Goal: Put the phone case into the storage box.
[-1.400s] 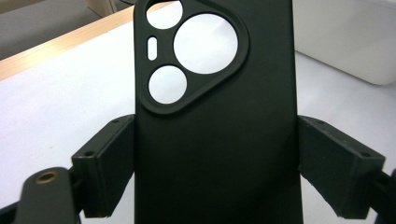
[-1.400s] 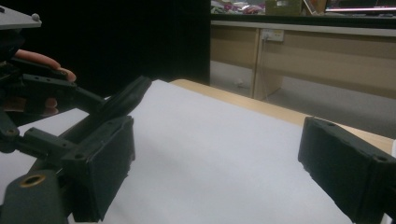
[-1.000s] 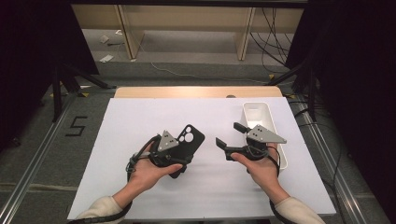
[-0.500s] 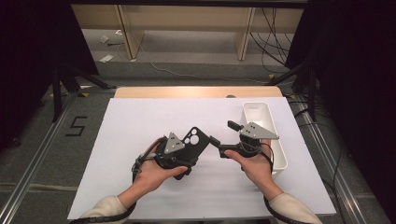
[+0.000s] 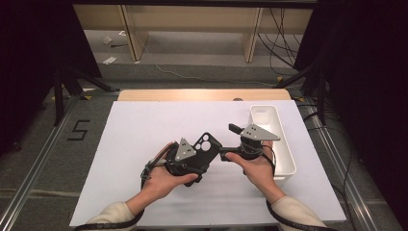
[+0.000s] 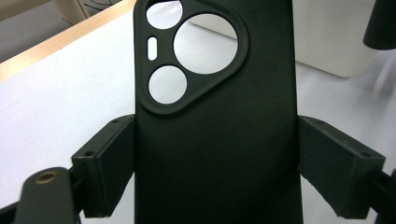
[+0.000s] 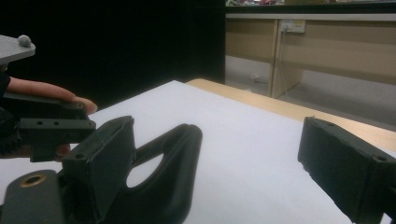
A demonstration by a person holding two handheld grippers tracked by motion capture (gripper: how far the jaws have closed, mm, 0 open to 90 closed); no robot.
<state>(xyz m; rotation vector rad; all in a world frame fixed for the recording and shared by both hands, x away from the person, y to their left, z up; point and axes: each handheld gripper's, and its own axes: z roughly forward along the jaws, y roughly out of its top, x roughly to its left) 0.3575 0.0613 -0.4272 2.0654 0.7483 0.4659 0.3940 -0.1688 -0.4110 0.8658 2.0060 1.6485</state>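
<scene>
Nearest me, two hands come up from the table's near edge, each with one gripper. One black phone case is in play, and it sits between the pads of the left gripper; in the left gripper view both pads press its long edges, so the jaws are spread wide but closed on the case, its camera cut-out pointing away from the hand. The case is held up over the white sheet, about mid-table and a little toward the near side. Just beside it, the right gripper has its jaws standing wide apart with nothing clamped; in the right gripper view the case's top end lies right by one pad, and I cannot tell whether they touch, while the other pad is well clear. Beyond the right hand, one white bin stands along the sheet's right edge. Farther off, the table's wooden strip.
</scene>
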